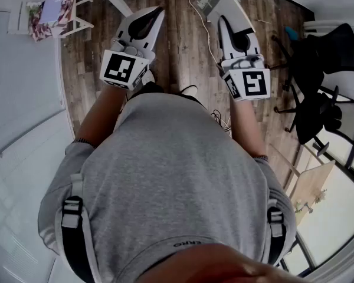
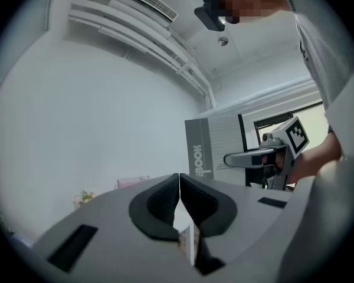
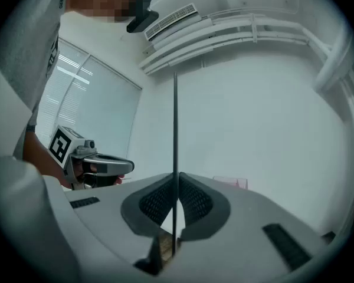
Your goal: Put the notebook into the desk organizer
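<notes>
I'm pinching the notebook [image 2: 218, 146] edge-on between the fingers of my right gripper [image 3: 176, 175]; my left gripper [image 2: 179, 178] is pressing its fingers together, empty.

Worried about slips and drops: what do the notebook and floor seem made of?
Notebook: likely card cover, matte grey, printed lettering, thin edge-on in the right gripper. Floor: wood-look planks, grain and seams visible; real wood or laminate unclear.

Grey notebook [image 2: 196, 149], grey sweatshirt [image 1: 171, 175], brown plank floor [image 1: 177, 52], black-and-white marker cube [image 1: 123, 68]
</notes>
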`<action>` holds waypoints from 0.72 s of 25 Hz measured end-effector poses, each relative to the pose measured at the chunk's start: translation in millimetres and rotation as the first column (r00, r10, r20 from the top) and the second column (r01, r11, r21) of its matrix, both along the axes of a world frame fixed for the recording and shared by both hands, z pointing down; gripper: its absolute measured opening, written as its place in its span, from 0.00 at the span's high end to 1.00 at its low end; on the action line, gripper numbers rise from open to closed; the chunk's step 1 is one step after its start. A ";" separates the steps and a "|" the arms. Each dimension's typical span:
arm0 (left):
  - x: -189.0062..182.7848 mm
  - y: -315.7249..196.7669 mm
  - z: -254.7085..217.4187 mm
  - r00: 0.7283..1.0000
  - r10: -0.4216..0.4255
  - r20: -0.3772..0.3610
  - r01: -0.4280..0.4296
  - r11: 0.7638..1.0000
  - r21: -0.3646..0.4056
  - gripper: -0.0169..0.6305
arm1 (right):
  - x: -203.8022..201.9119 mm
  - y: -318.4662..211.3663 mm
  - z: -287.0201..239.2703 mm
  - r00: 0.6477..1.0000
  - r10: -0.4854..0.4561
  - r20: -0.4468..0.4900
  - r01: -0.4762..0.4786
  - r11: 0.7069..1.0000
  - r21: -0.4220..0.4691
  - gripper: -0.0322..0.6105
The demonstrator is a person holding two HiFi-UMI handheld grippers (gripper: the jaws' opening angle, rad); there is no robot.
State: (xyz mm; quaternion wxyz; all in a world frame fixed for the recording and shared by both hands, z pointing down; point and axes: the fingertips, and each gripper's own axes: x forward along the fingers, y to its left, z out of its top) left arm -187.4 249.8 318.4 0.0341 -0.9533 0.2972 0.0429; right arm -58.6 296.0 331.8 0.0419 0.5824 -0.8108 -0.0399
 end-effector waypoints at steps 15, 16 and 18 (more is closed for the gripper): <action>2.9 1.0 5.1 1.000 0.002 0.007 -0.002 1.000 -0.007 0.94 | 21.0 9.4 3.9 0.999 0.048 0.025 -0.048 0.999 0.003 0.93; 4.4 1.5 5.0 1.000 0.003 0.008 -0.002 1.000 -0.008 0.94 | 23.1 10.6 3.6 0.999 0.045 0.028 -0.046 0.999 0.004 0.93; 6.7 2.5 5.6 1.000 0.005 0.012 -0.005 1.000 -0.009 0.94 | 25.6 12.8 3.7 0.999 0.039 0.032 -0.039 0.999 0.005 0.93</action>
